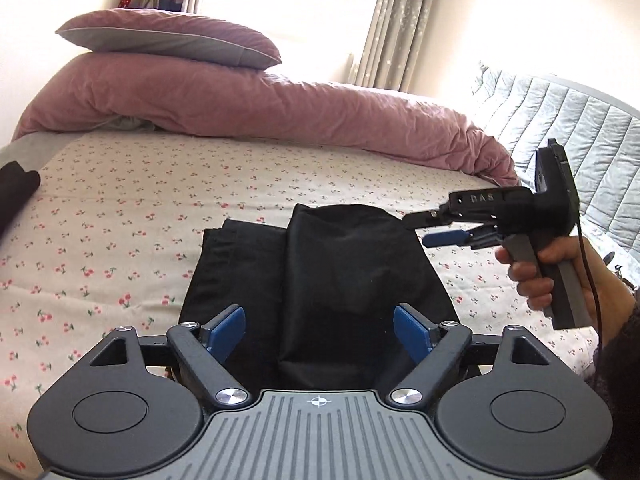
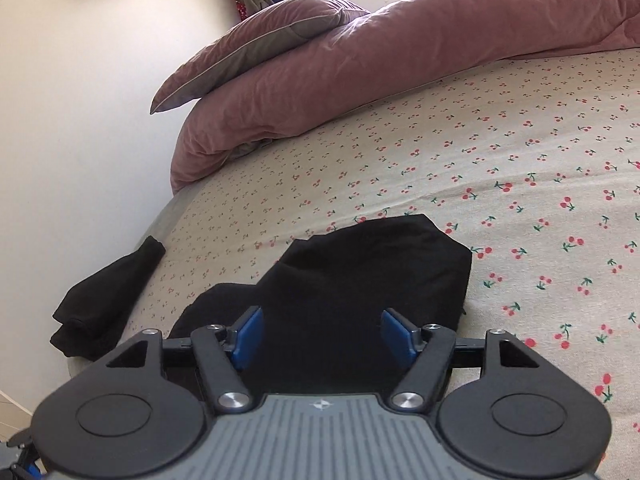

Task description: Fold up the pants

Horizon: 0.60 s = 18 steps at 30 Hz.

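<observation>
The black pants (image 1: 320, 272) lie folded into a compact stack on the cherry-print bed sheet (image 1: 120, 208), a top flap laid over the lower layers. They also show in the right wrist view (image 2: 360, 280). My left gripper (image 1: 320, 326) is open and empty, its blue pads on either side above the near end of the pants. My right gripper (image 2: 322, 334) is open and empty over the pants' edge. In the left wrist view the right gripper (image 1: 424, 230) is held by a hand at the right, its fingers open beside the stack's far right corner.
A pink duvet (image 1: 260, 108) and a pillow (image 1: 168, 38) are piled at the head of the bed. A second folded black garment (image 2: 108, 292) lies at the bed's left edge by the wall. A grey quilt (image 1: 560, 128) and curtains (image 1: 392, 20) are at the right.
</observation>
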{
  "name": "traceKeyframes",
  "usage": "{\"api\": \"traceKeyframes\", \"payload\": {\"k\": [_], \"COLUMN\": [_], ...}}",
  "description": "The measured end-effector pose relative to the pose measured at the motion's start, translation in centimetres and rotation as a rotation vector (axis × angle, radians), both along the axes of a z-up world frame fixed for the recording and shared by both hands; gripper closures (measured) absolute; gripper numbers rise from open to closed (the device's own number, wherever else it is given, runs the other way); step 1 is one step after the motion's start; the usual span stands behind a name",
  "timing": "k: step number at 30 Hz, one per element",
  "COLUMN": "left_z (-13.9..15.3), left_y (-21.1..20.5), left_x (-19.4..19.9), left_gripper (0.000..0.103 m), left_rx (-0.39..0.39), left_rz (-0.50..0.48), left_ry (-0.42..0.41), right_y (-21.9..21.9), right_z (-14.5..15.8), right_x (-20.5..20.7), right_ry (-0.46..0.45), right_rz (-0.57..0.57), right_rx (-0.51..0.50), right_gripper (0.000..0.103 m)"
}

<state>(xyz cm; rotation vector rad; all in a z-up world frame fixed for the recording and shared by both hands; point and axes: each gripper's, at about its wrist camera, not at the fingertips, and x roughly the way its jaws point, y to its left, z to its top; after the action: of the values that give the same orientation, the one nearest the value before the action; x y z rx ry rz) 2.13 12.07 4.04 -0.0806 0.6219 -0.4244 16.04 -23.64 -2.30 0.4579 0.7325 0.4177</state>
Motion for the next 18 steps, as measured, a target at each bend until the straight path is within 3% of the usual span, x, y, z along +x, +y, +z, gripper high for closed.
{"api": "traceKeyframes", "payload": {"k": [7, 10, 12, 14, 16, 18], "left_z": [-2.2, -3.6, -4.8, -5.7, -6.1, -6.1], "left_y": [-1.6, -2.2, -2.4, -2.5, -2.7, -2.9], "left_x": [7.6, 10.2, 11.8, 12.7, 13.2, 13.4], "left_gripper": [0.027, 0.042, 0.062, 0.073, 0.074, 0.084], "left_rx": [-0.038, -0.058, -0.085, -0.095, -0.095, -0.098], "left_rz": [-0.021, -0.023, -0.036, -0.049, -0.059, -0.065], "left_ry": [0.096, 0.147, 0.198, 0.241, 0.247, 0.251], "right_y": [-0.4, 0.0, 0.4, 0.7, 1.0, 1.1], "right_z": [-1.5, -2.5, -2.9, -3.1, -3.3, -3.8], "right_x": [-2.9, -3.5, -3.9, -4.3, -4.4, -4.4], "right_ry": [0.001, 0.027, 0.025, 0.017, 0.010, 0.021], "right_rz": [0.012, 0.026, 0.035, 0.047, 0.059, 0.073], "right_rx": [-0.022, -0.035, -0.071, -0.116, -0.138, -0.142], "right_gripper": [0.031, 0.031, 0.030, 0.030, 0.030, 0.030]}}
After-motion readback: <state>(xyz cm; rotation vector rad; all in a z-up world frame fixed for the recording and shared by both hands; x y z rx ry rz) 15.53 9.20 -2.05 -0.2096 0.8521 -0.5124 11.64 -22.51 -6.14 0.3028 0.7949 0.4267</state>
